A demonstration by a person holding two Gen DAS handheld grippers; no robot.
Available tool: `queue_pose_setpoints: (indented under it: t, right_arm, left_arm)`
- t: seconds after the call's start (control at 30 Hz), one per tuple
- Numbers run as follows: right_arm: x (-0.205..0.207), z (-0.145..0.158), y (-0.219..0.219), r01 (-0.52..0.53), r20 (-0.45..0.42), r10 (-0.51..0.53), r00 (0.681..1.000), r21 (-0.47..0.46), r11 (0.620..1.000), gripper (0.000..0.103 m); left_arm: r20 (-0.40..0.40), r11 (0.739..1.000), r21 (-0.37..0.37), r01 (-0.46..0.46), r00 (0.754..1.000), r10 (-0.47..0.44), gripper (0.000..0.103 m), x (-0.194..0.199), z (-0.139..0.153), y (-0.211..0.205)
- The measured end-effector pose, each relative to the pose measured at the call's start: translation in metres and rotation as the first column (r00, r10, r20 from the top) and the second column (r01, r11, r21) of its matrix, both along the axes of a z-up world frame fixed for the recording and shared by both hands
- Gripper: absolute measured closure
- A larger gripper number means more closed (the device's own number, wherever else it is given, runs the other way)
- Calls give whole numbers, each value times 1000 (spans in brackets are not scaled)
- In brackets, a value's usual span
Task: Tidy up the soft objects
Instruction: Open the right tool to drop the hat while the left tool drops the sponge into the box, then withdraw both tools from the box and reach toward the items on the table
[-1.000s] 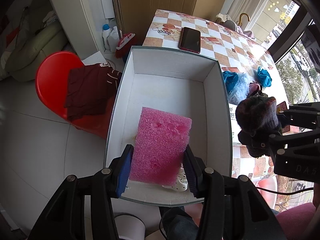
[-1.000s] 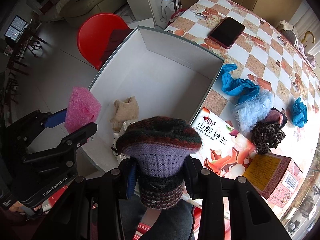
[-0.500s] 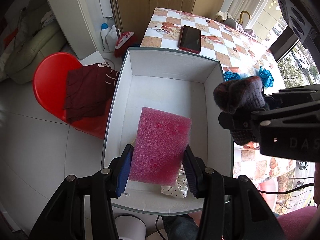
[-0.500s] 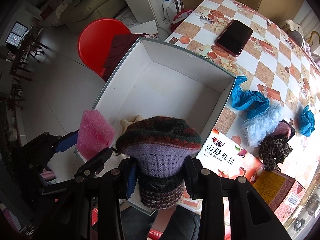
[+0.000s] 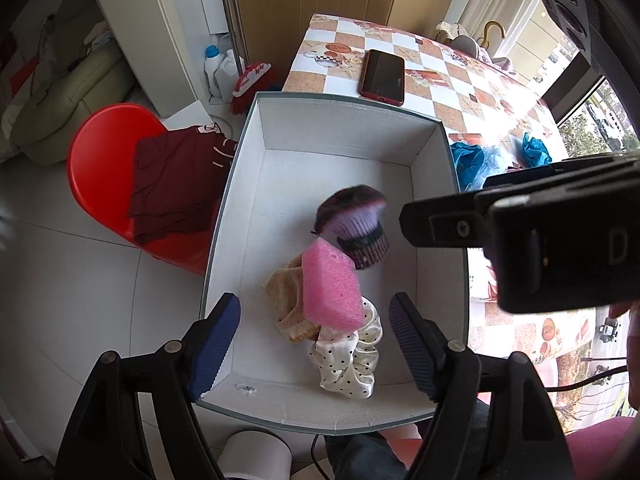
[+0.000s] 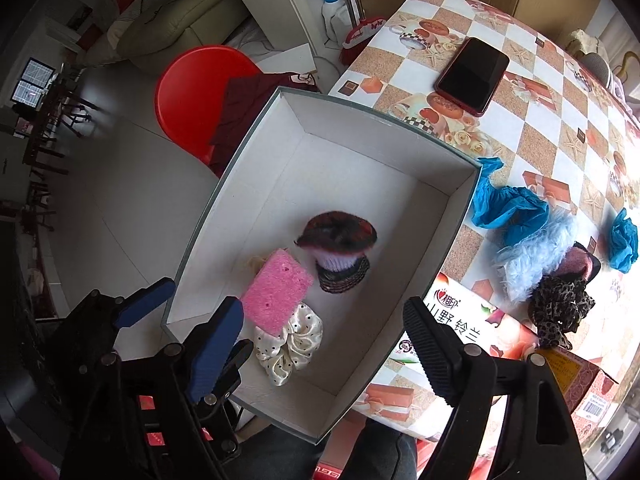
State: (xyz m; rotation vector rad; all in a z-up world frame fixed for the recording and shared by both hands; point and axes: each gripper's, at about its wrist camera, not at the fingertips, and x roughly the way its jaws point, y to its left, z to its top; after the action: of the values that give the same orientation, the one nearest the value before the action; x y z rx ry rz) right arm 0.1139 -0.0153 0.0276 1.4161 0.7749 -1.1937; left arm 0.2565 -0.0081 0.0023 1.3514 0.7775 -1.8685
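Note:
A white open box (image 5: 336, 136) (image 6: 384, 152) holds a pink foam sponge (image 5: 331, 290) (image 6: 277, 291), a knitted purple and dark red hat (image 5: 352, 224) (image 6: 340, 252), a beige cloth (image 5: 285, 292) and a cream dotted scrunchie (image 5: 348, 360) (image 6: 288, 344). The sponge leans on the beige cloth and scrunchie. The hat looks blurred, just beyond the sponge. My left gripper (image 5: 316, 344) is open and empty above the box's near end. My right gripper (image 6: 324, 348) is open and empty above the box.
On the checkered table (image 6: 536, 80) lie a dark phone (image 6: 472, 76), blue cloths (image 6: 508, 208), a light blue fluffy piece (image 6: 532, 256), a leopard scrunchie (image 6: 560, 308) and printed cartons (image 6: 480, 332). A red chair (image 5: 104, 160) with a maroon garment stands left of the box.
Both grippers have opened. The pink sponge dropped from my left gripper and the knitted hat from my right gripper into the box.

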Motion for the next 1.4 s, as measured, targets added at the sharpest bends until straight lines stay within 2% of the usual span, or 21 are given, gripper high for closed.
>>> queue_pose_setpoints:
  t: [0.1, 0.17, 0.2, 0.27, 0.3, 0.43, 0.83, 1.1, 1.4]
  right_arm:
    - [-6, 0, -1, 21, 7, -21, 1000, 15, 1000, 20]
    - [-11, -2, 1, 41, 21, -41, 999, 31, 999, 20]
    - [-14, -3, 3, 53, 31, -54, 998, 42, 998, 20]
    - [-19, -6, 7, 74, 46, -77, 996, 70, 995, 18]
    - [-21, -9, 9, 81, 48, -86, 995, 90, 993, 1]
    - [-30, -13, 23, 124, 68, -133, 989, 129, 984, 0]
    - [-82, 10, 54, 254, 105, -264, 959, 97, 962, 0]
    - [-150, 29, 87, 438, 119, -443, 889, 68, 897, 0]
    - [-228, 17, 156, 644, 87, -653, 753, 110, 757, 0]
  left_arm:
    - [-50, 998, 59, -33, 998, 36, 13, 4, -3, -4]
    - [-86, 997, 63, -49, 995, 54, 8, 5, 0, -5]
    - [-102, 997, 64, -54, 993, 60, 0, 6, 1, -5]
    - [-135, 996, 66, -64, 988, 72, 0, 6, 5, -5]
    - [-153, 996, 67, -67, 985, 77, 0, 7, 6, -5]
    - [-185, 994, 80, -75, 979, 89, 0, 6, 13, -9]
    - [-138, 995, 86, -53, 988, 64, 0, 0, 28, -3]
    - [-116, 999, 47, 15, 993, -10, 0, -30, 41, 1]
    - [-65, 988, 24, 154, 986, -152, 0, -99, 40, 0]
